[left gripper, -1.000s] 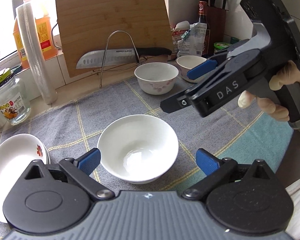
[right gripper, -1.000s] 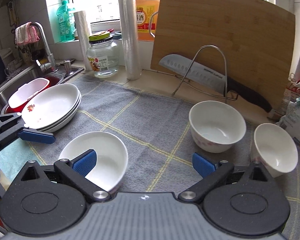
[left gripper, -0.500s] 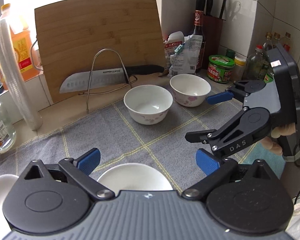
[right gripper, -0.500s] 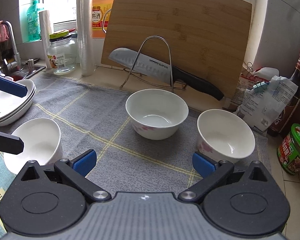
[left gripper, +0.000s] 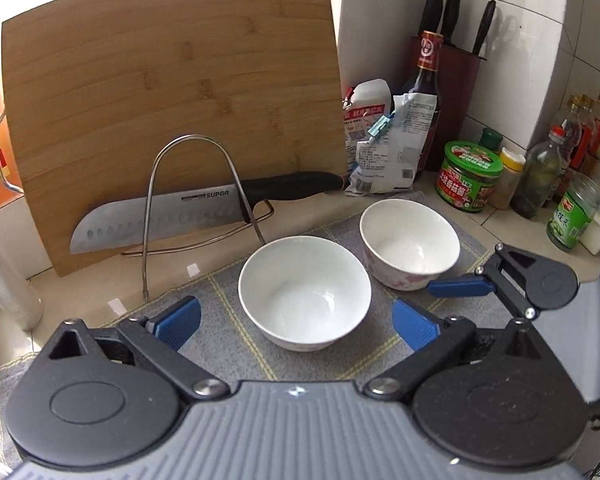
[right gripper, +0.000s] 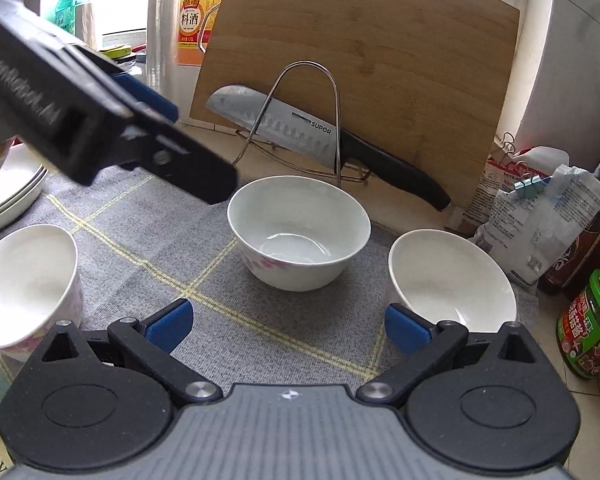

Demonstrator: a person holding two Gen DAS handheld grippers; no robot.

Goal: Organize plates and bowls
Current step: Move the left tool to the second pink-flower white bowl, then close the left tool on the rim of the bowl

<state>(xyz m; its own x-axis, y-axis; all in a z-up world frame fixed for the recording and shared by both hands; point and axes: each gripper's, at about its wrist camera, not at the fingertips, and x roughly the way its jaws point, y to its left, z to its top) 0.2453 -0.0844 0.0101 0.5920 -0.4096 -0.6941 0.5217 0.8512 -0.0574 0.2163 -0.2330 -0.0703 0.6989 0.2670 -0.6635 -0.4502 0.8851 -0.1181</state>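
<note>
Both pairs of jaws are standing wide open and are gripping nothing. The left gripper (left gripper: 296, 322) is hanging low over the grey mat (left gripper: 228, 332), and the middle bowl (left gripper: 304, 292) is lying straight ahead of it, between the lines of its two blue pads — so this gripper is looking like the nearer one for that bowl. The right gripper (right gripper: 288, 324) is pointing at the same bowl (right gripper: 299, 232) from further back, while the right bowl (right gripper: 452, 280) is sitting just beside its right pad, a little ahead and to the right. In the left wrist view one blue finger of the right gripper is reaching in close to this bowl (left gripper: 410, 244), perhaps touching its side; I cannot tell. A third bowl (right gripper: 28, 280) is resting at the left edge of the mat, near a stack of plates (right gripper: 8, 200). The bowls are round, so no long axis is mattering; only the rim is offering a place to pinch. My judgement — each gripper is needing to go forward and down to take a rim of its own bowl, and the two tools are crowding each other.
</note>
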